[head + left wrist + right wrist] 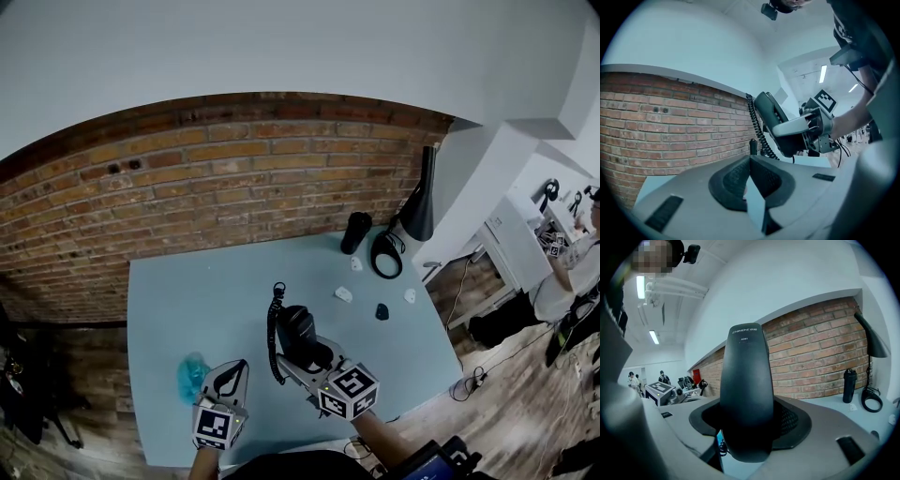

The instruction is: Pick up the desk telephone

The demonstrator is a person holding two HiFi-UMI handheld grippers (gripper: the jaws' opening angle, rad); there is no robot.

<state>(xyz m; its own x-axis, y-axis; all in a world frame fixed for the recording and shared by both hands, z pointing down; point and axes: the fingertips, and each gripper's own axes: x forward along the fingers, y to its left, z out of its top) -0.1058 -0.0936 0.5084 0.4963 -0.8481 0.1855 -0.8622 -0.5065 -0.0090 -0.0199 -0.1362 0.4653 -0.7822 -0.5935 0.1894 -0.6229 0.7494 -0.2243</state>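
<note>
- Since the black telephone handset point(296, 326) is clamped between the jaws of the right gripper point(302, 349) and held clear of the blue table point(206, 291), the pick-up is judged essentially done.
- A coiled cord point(273, 333) is seen hanging from it; no base unit is seen.
- The left gripper point(232, 373) is held low, jaws closed on nothing, just beside a teal crumpled wad point(193, 377).
- A black bottle point(355, 232), a desk lamp point(419, 202) and small white pieces point(344, 294) are noted well apart; nothing is found in the way.

The right gripper point(302, 358) is held up in front of the person, its jaws clamped on the telephone handset point(743, 394), with the forearm running back to the body. The left gripper point(234, 370) sits lower, just beside it, its jaws pressed together with nothing between them.
</note>
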